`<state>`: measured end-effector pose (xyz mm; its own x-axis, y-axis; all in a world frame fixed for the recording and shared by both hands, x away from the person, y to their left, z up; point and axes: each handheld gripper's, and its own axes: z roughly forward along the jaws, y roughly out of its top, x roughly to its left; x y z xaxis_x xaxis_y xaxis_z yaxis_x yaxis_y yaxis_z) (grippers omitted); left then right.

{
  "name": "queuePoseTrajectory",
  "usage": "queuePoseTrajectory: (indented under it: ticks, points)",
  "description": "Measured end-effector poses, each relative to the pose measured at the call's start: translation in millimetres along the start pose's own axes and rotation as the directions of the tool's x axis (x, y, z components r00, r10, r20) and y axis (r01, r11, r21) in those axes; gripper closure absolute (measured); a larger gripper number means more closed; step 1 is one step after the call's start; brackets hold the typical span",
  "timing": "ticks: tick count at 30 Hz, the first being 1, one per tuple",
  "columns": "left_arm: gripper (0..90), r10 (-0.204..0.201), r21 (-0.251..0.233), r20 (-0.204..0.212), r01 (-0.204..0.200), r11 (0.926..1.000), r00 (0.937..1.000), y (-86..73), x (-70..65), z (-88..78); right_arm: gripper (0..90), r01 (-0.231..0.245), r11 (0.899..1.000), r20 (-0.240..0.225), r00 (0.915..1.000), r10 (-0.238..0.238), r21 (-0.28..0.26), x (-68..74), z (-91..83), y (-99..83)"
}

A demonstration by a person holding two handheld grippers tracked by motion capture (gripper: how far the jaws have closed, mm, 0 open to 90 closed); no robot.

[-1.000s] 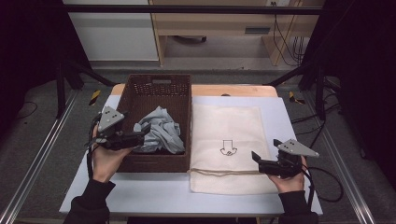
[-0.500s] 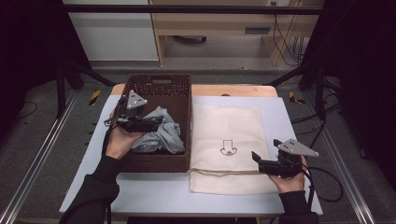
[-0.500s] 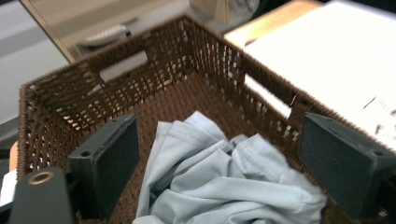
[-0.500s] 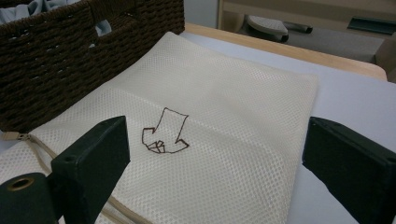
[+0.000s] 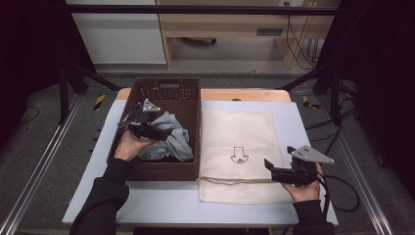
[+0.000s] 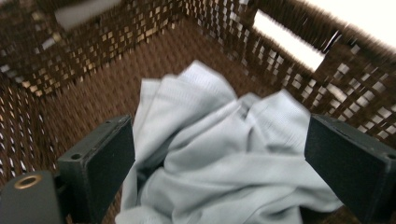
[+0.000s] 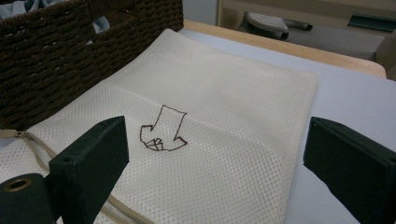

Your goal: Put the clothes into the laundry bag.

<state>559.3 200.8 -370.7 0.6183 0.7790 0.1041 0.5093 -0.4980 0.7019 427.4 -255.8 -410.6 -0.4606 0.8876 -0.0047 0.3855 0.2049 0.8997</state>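
This looks like a lab or recording studio set up for capture work. The table (image 5: 161,205) stands inside a frame of black metal bars (image 5: 205,10), with dark curtains (image 5: 29,58) hung at 9 and 3 o'clock. Aluminium rails (image 5: 39,166) run along the grey carpeted floor (image 5: 377,196). Loose cables (image 5: 298,44) hang at 1 o'clock beside a pale wooden desk (image 5: 235,24).

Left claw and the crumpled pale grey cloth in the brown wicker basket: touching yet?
Cannot tell. In the left gripper view the open left claw straddles the crumpled pale grey cloth, but neither contact nor gap shows plainly.
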Motion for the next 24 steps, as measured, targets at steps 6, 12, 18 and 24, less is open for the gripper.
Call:
queuePoseTrajectory:
  ticks: [6, 12, 18, 24]
  points:
    - [6.0, -0.012, 0.062, 0.008, 0.012, 0.9980, 0.9999, -12.4, 3.5, 14.0, 6.4, 0.010, 1.000, 0.000, 0.9999, -0.010, 0.012, 1.6, 2.2, -0.5]
    - [4.1, -0.020, 0.129, 0.038, 0.015, 0.9915, 0.9991, -17.7, 3.5, 26.2, 5.1, 0.012, 1.000, 0.002, 0.9999, -0.012, 0.022, 1.6, 2.9, -0.6]
    - [0.6, 0.029, 0.200, 0.020, -0.033, 0.9793, 0.9994, -20.1, -2.6, 37.6, 4.6, 0.009, 0.999, 0.004, 0.9999, -0.009, 0.033, 1.4, 3.7, -0.9]
    - [0.0, 0.057, 0.256, 0.011, -0.058, 0.9649, 0.9983, -23.3, -4.4, 46.7, 4.5, 0.011, 0.999, 0.006, 0.9999, -0.012, 0.044, 1.4, 5.3, -1.7]
